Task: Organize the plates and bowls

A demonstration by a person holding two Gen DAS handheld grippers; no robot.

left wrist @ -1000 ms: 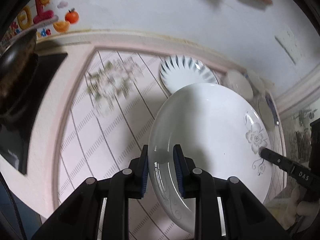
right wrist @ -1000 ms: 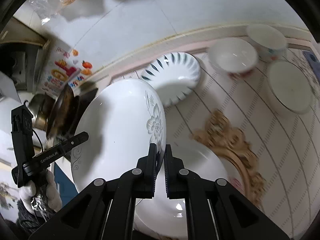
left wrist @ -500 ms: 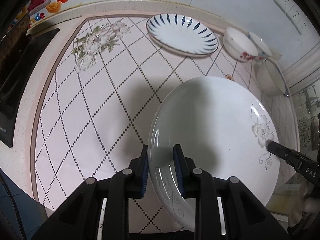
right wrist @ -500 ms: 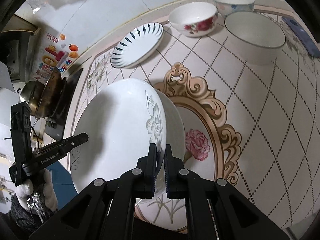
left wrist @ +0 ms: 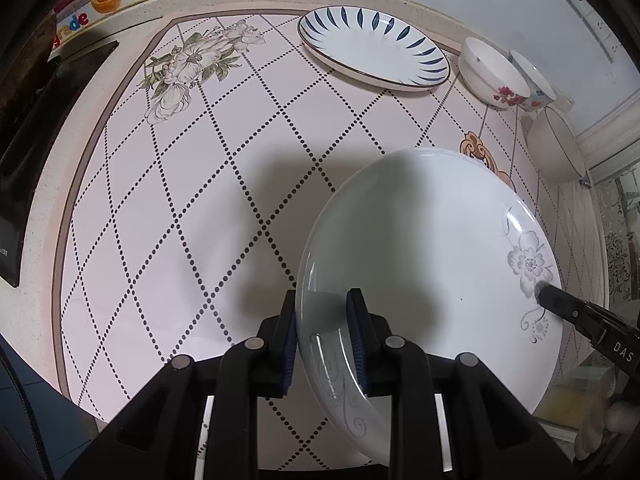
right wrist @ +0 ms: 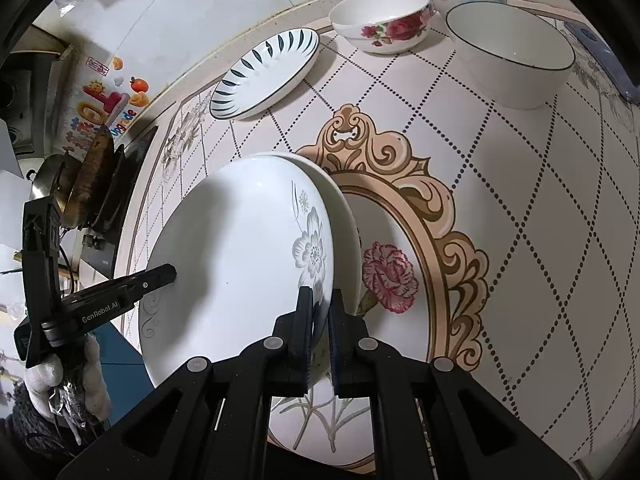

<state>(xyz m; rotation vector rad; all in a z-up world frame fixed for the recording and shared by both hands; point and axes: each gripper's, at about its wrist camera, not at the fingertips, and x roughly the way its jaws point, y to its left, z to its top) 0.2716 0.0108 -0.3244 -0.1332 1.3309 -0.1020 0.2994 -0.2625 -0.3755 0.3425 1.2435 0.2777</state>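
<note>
Pink patterned vinyl covers the worktop (left wrist: pixel 168 208), with a blue-leaf plate (left wrist: pixel 374 54) and three bowls lined up along the back wall, well clear of the action. Both tongs are clamped on one flowered white plate (right wrist: pixel 240 264), the left tongs (left wrist: pixel 322 332) on its near rim and the right tongs (right wrist: pixel 319 322) on the opposite rim, so that, I'd guess, it stays steady over a second white plate (right wrist: pixel 348 220) lying just beneath it on the worktop. That looks like stacking like with like. The held plate is tilted, and both tongs reach in low from the worktop's front edge, facing each other across it.
</note>
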